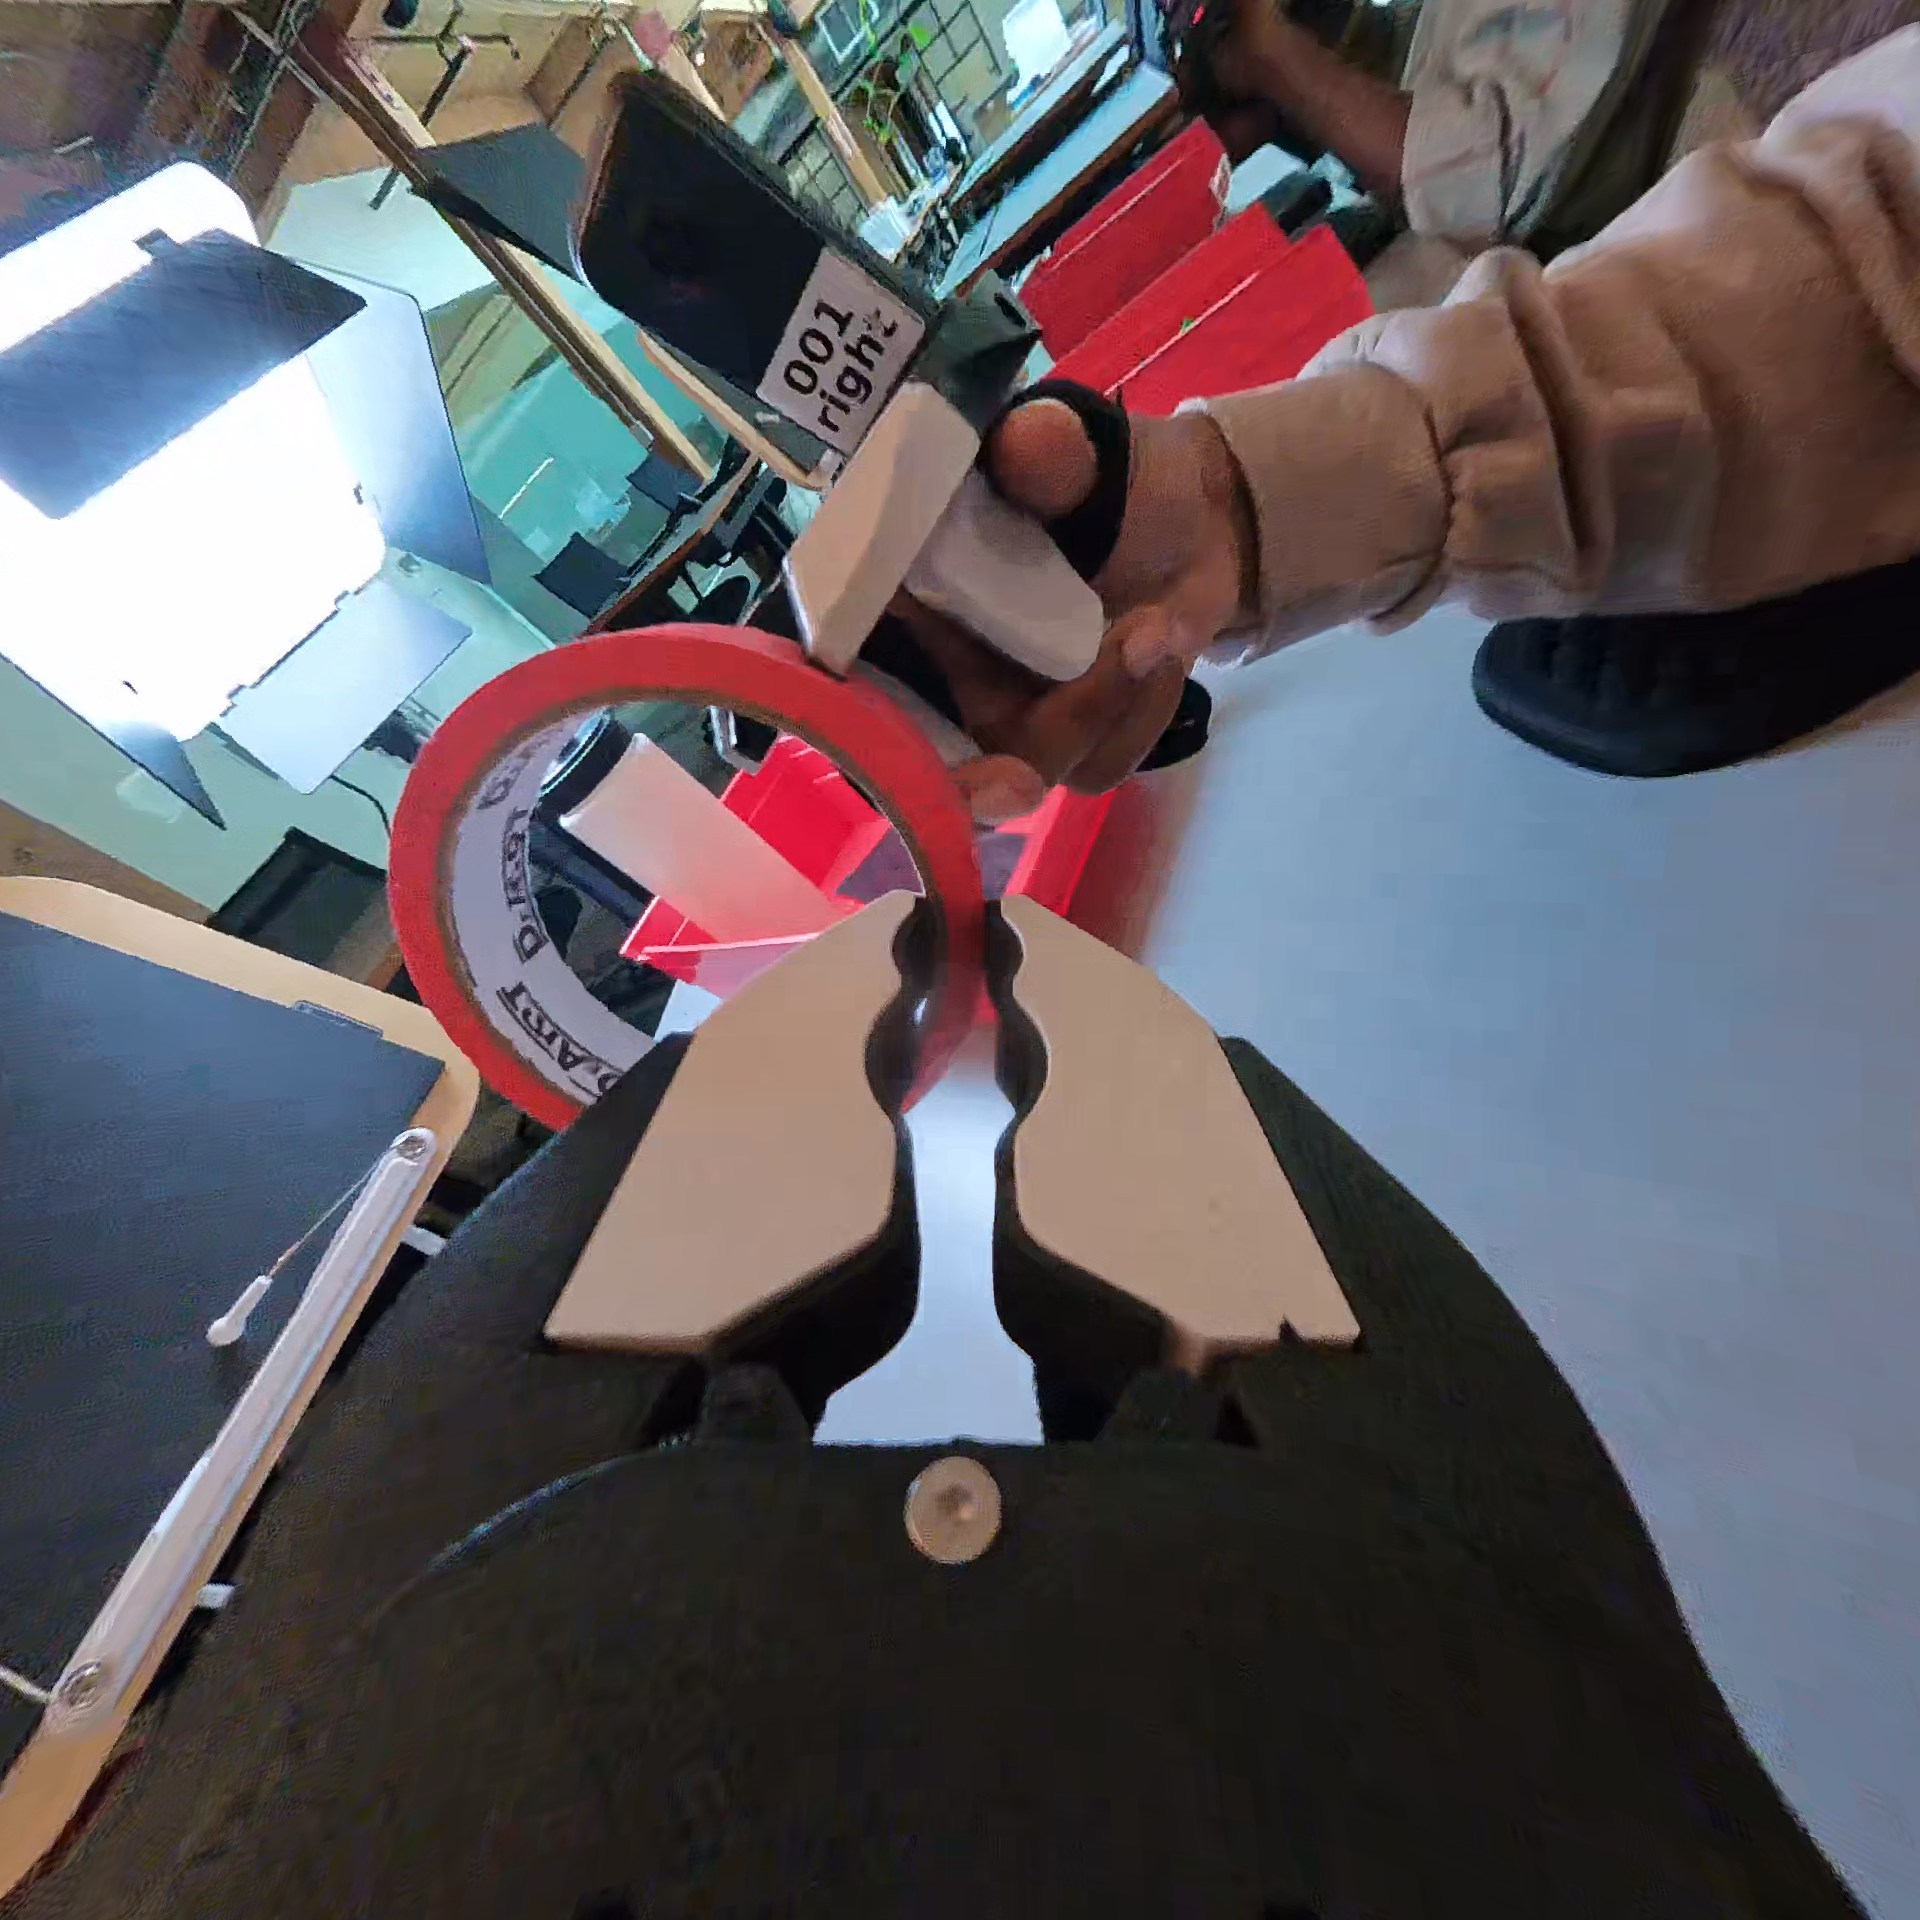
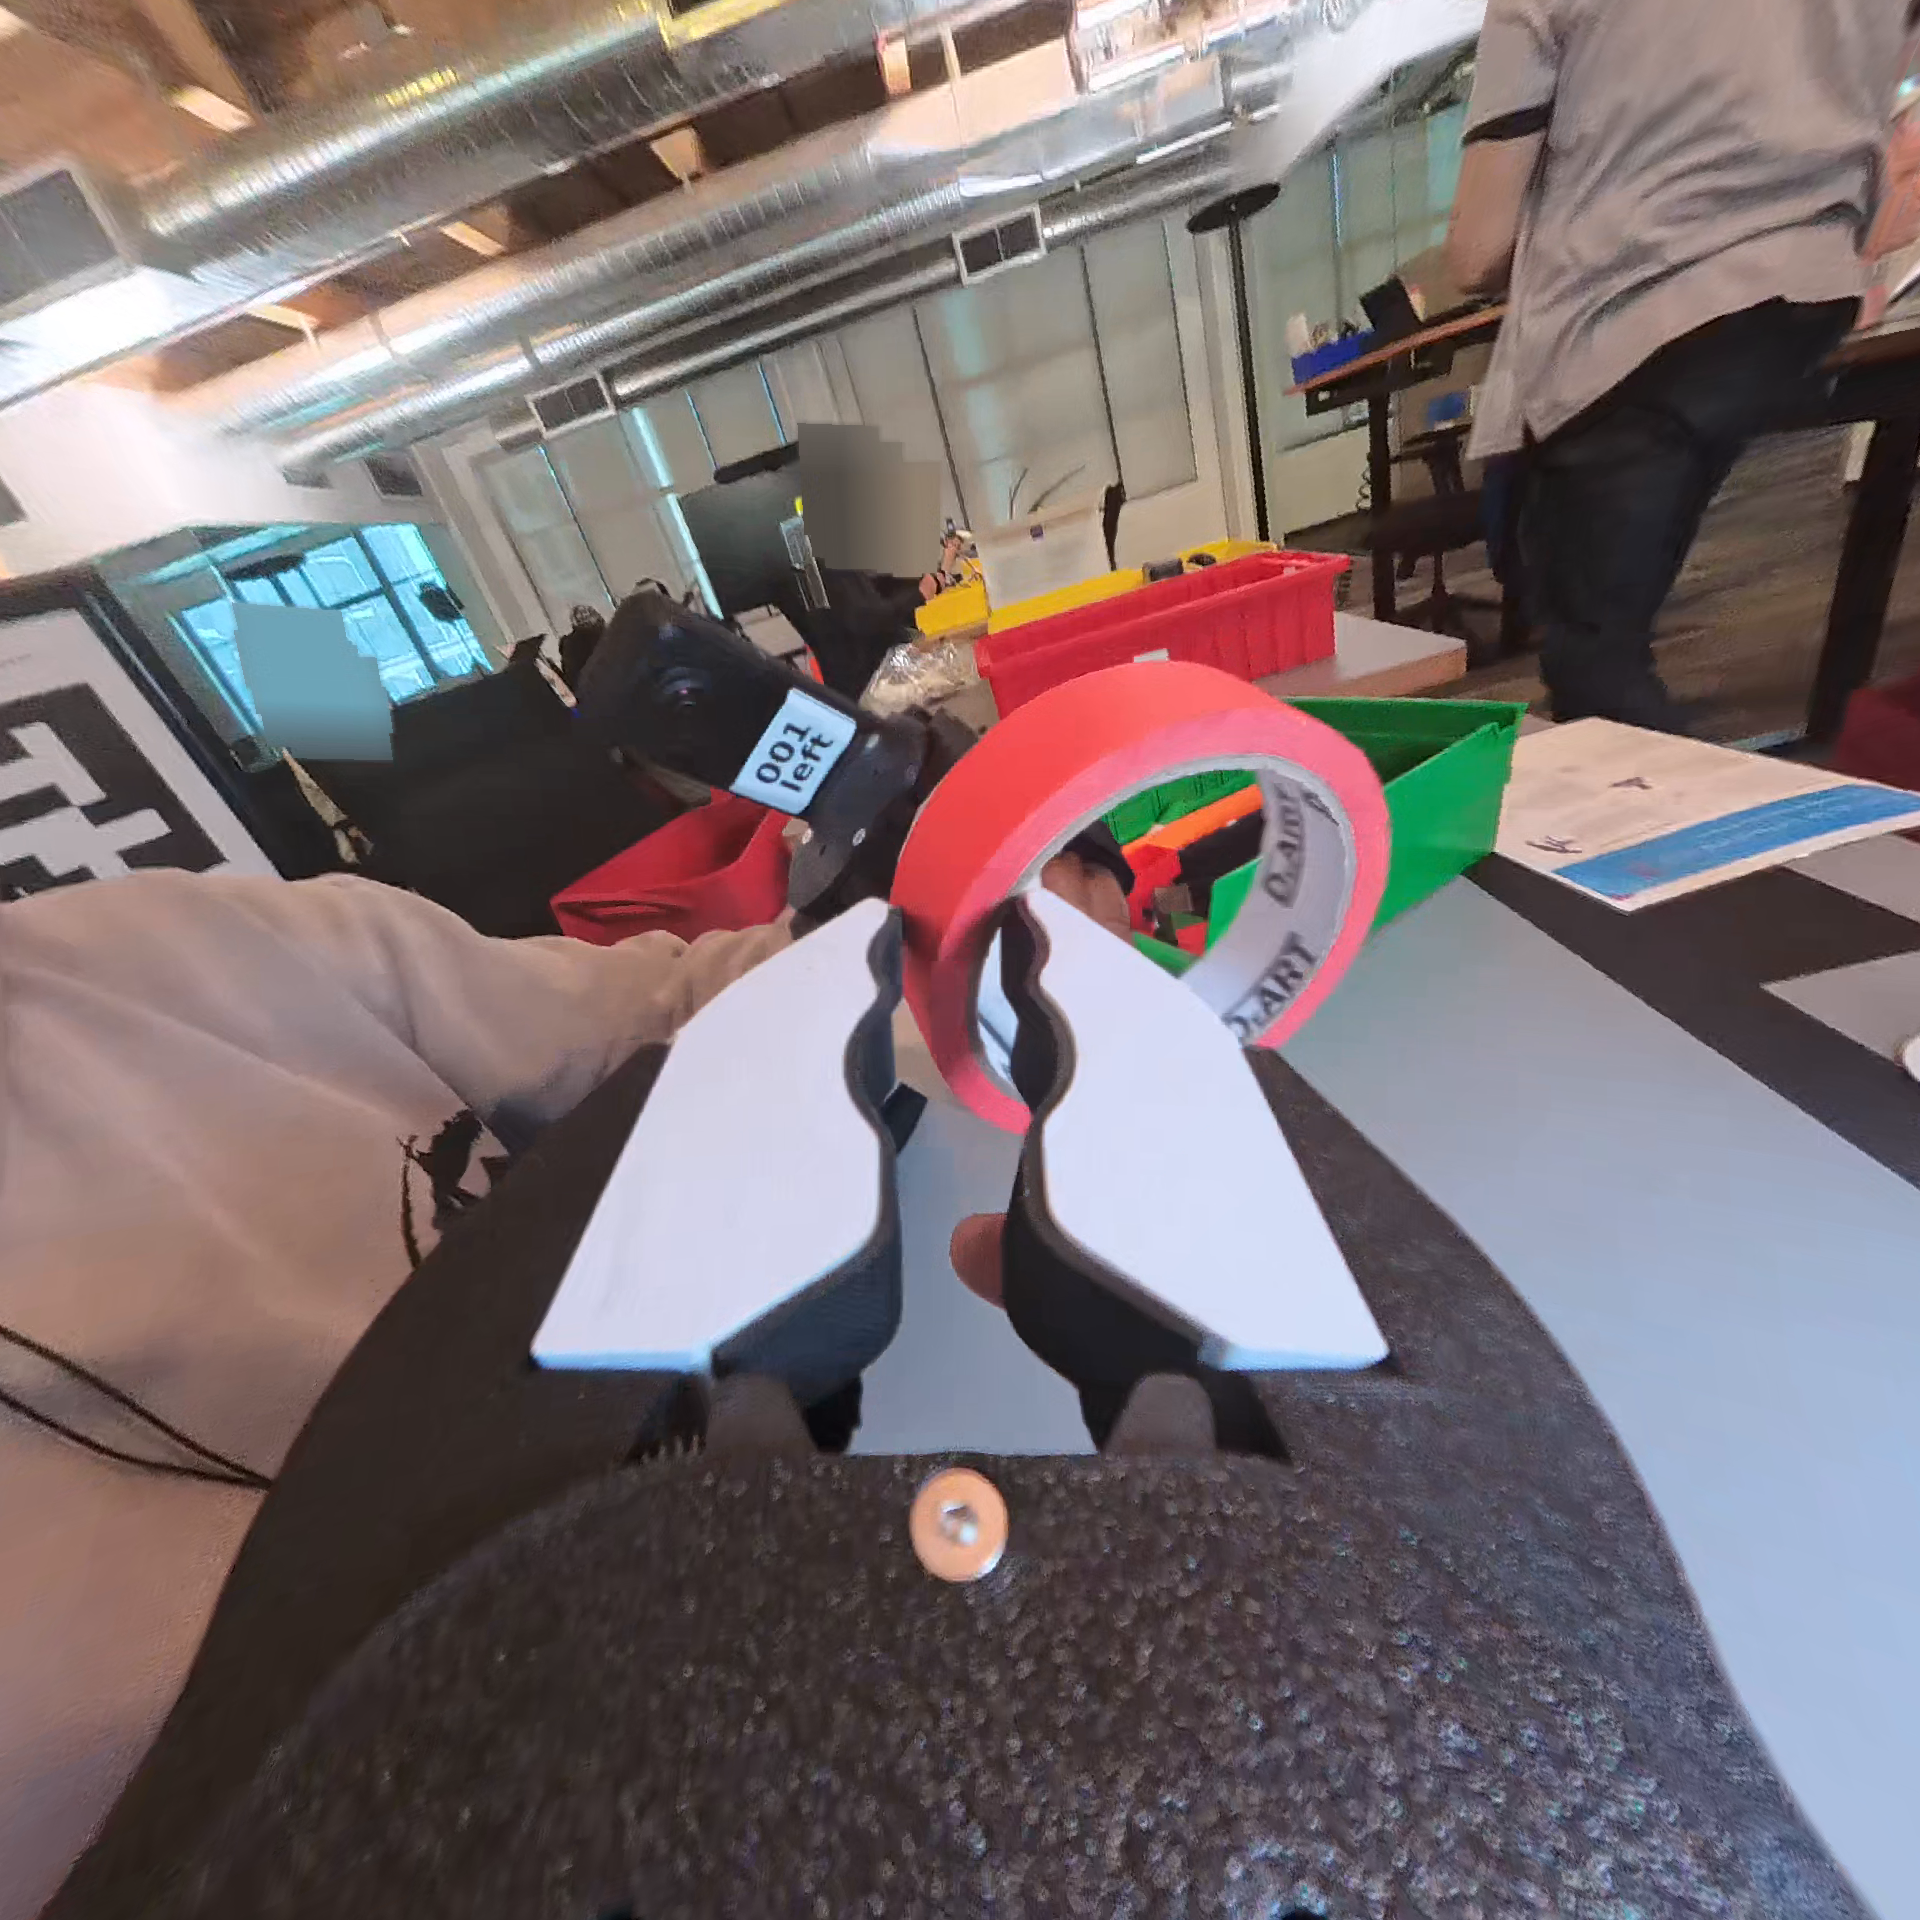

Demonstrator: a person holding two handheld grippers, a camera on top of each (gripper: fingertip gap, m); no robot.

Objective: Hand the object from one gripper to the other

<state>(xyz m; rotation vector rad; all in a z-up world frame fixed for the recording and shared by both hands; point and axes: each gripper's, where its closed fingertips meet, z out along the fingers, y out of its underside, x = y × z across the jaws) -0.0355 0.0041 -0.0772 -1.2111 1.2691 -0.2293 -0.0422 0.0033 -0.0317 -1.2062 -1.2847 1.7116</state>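
Observation:
A red tape roll [image 1: 665,665] is held in the air above the grey table [image 1: 1558,1039]. My left gripper [image 1: 956,925] is shut on the roll's wall, one finger inside the hole and one outside. In the right wrist view, my right gripper [image 2: 961,925] straddles the wall of the same roll [image 2: 1091,748], one finger inside and one outside. Its jaws look a little wider than the wall. In the left wrist view one right finger [image 1: 873,540] touches the roll's top from outside, and the other finger [image 1: 707,831] shows through the hole, away from the wall.
A green bin [image 2: 1455,790] and red bins [image 2: 1164,634] stand behind the roll on the table [image 2: 1558,1143]. A paper sheet [image 2: 1683,810] lies at the right. A black board with a wooden edge [image 1: 156,1195] is at the left. A person [image 2: 1662,312] stands at the far right.

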